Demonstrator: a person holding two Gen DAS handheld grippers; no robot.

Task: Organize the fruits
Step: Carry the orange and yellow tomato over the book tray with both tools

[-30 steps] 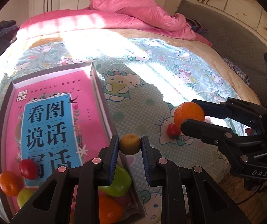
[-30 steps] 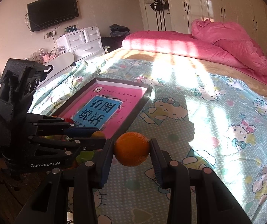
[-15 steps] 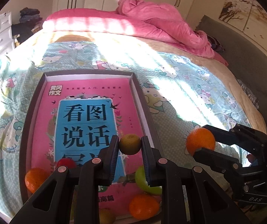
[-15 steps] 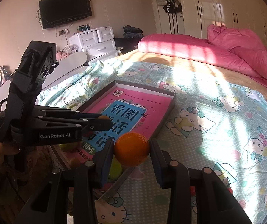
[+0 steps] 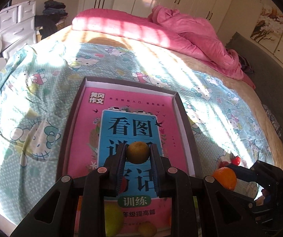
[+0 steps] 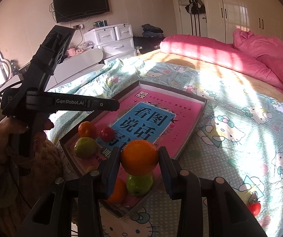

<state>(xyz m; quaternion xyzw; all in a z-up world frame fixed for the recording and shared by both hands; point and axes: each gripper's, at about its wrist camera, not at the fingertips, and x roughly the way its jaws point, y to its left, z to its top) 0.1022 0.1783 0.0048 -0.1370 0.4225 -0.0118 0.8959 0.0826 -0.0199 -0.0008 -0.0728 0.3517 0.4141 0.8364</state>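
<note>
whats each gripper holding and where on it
The left gripper pinches a small yellow-brown fruit across its sides. The right gripper clamps an orange across its sides.

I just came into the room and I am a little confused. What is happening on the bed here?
A person is sorting fruit into a shallow tray lying on the bed, with a pink book inside it. The left gripper holds a small yellowish fruit above the book. The right gripper holds an orange over the tray's near corner. One red tomato lies outside on the sheet.
</note>
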